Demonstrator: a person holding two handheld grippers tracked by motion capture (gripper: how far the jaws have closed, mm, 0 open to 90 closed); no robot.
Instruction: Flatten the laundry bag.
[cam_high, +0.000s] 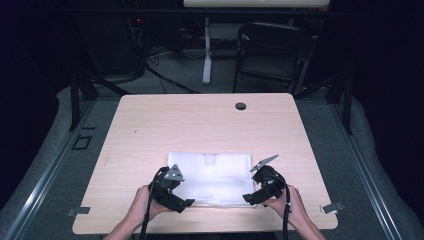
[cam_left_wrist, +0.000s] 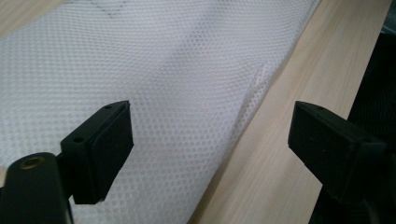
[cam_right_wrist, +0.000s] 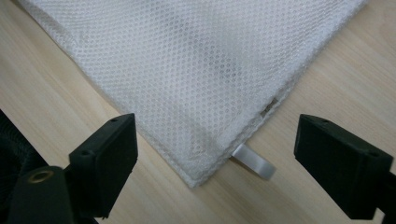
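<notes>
White mesh laundry bag (cam_high: 212, 175) is lying flat on the pale wooden desk (cam_high: 200, 120); left gripper (cam_left_wrist: 210, 140) and right gripper (cam_right_wrist: 215, 154) are hovering at its near corners, jaws spread, pinching nothing.

The right gripper (cam_right_wrist: 217, 163) hangs over a corner of the white mesh bag (cam_right_wrist: 196, 65), its two black jaws set wide apart, nothing pressed between them. The bag lies flat on the wooden table (cam_right_wrist: 46, 84), the corner pointing toward the camera between the jaws. A small grey tab (cam_right_wrist: 254, 162) sticks out from under that corner onto the wood.
</notes>
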